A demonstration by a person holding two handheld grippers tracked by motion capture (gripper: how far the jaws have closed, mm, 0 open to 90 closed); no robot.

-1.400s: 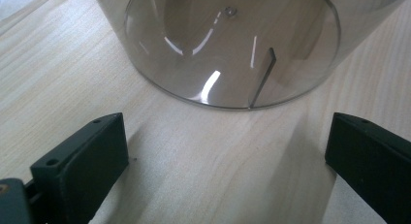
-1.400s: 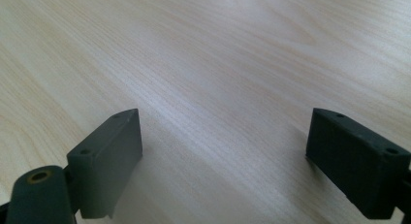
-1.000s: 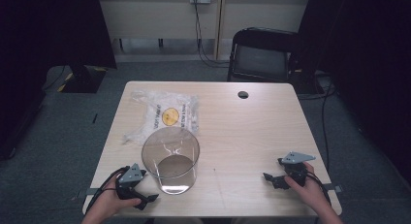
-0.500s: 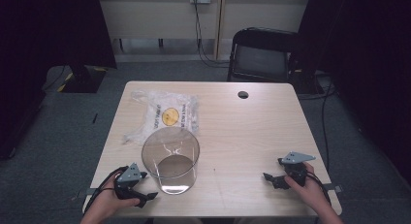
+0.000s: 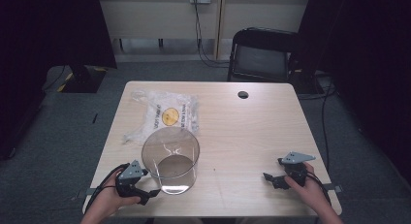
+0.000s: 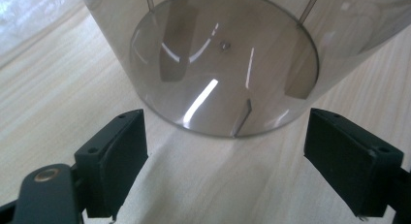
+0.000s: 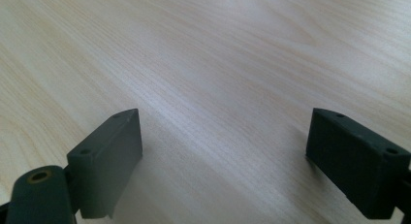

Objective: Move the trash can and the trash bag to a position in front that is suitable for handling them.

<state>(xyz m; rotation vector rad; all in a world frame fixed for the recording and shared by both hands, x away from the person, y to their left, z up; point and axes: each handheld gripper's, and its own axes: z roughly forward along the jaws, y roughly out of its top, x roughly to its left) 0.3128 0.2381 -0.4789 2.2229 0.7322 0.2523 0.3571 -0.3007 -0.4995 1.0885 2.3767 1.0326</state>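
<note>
Left hand-held gripper [image 5: 151, 193] had edged nearer the jar [image 5: 170, 159], jaws spread wide, not gripping. Right hand-held gripper [image 5: 271, 178] rested apart on the tabletop [image 5: 242, 136], also wide. Grasp looked imminent.

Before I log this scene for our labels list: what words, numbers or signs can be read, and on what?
Plastic bag: dark print runs beside a round yellow mark, too small and blurred to read.
Clear container: no text seen.
Table: no text seen.
Left gripper and right gripper: no markings seen.
</note>
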